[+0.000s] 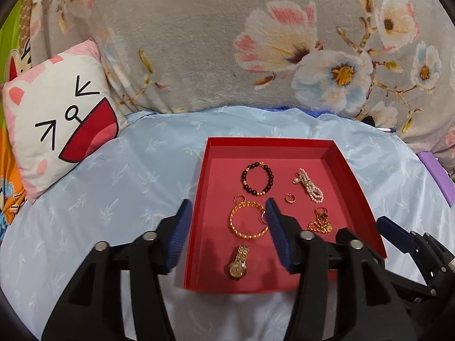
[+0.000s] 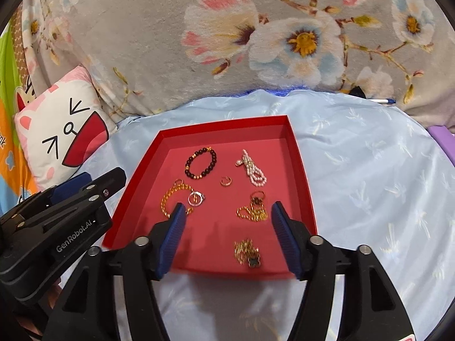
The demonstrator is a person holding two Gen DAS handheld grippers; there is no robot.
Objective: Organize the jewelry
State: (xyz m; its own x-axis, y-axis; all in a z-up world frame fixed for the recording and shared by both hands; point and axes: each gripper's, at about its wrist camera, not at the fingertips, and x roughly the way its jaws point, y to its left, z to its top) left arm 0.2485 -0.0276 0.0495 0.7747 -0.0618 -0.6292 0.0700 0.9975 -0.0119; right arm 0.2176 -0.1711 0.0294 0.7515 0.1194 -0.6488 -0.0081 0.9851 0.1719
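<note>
Red cardboard is holding everything I can see: the tray (image 1: 352, 187) is lying on the pale blue bedspread (image 1: 128, 170), and I am hovering both tools at its near edge. Going left to right, my left gripper (image 1: 226, 236) is standing spread and empty over the gold bangle (image 1: 248, 223) and watch (image 1: 238, 261); my right gripper (image 2: 229, 236) is gaping empty above the gold chain (image 2: 246, 251). I judge the gathering nearly finished, with only tidying left.

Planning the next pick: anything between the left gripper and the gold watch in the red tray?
Nothing visible. The left gripper is open and empty above the red tray, and the gold watch lies flat near the tray's front edge, apart from the gold bangle behind it. Only the low tray wall borders it.
</note>
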